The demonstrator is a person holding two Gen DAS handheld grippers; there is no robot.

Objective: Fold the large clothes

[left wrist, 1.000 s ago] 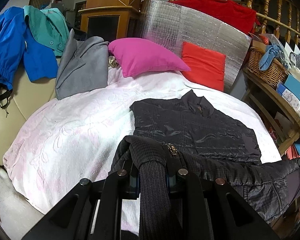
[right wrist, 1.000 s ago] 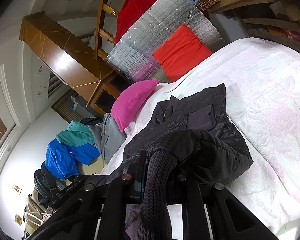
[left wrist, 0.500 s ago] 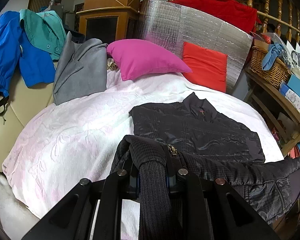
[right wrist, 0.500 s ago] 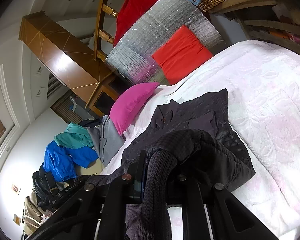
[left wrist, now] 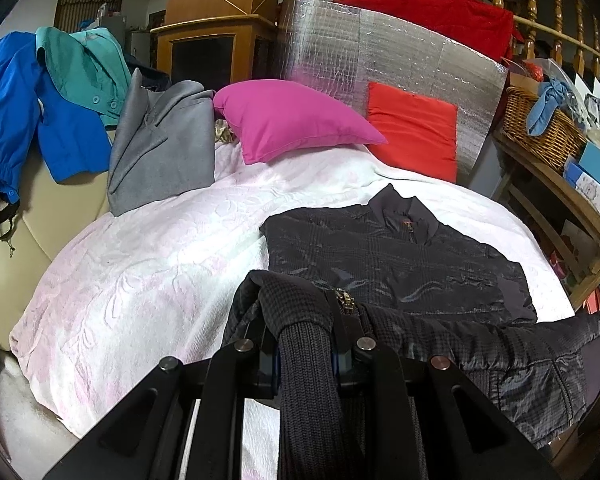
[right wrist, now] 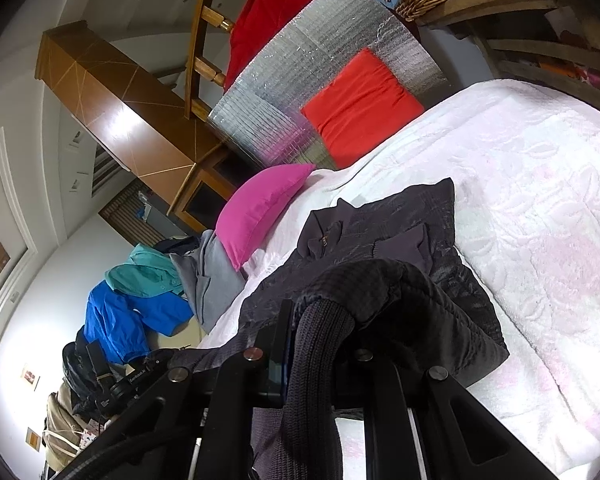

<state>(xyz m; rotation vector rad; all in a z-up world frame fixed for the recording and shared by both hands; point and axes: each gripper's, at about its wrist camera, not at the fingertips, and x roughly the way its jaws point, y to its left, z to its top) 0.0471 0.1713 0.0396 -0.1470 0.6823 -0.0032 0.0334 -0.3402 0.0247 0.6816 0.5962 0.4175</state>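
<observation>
Dark quilted jacket (left wrist: 396, 256) lies front-up on the white-and-pink bedspread (left wrist: 148, 264), collar toward the head end, body occupying the right half of the bed near its foot edge. Left gripper (left wrist: 305, 354) clamped on the jacket's ribbed knit hem (left wrist: 300, 336), zipper pull just beside its right finger; hem lifted off the bed. Right gripper (right wrist: 314, 350) likewise pinching a ribbed knit band of the same jacket (right wrist: 396, 240), with quilted fabric bunched over its fingers. Magenta pillow (left wrist: 292, 120) and red cushion (left wrist: 412, 136) sit at the head end, against a silver foil panel (left wrist: 380, 64). Grey coat (left wrist: 160, 140) drapes over the left edge, blue jacket (left wrist: 12, 120) beyond it.
</observation>
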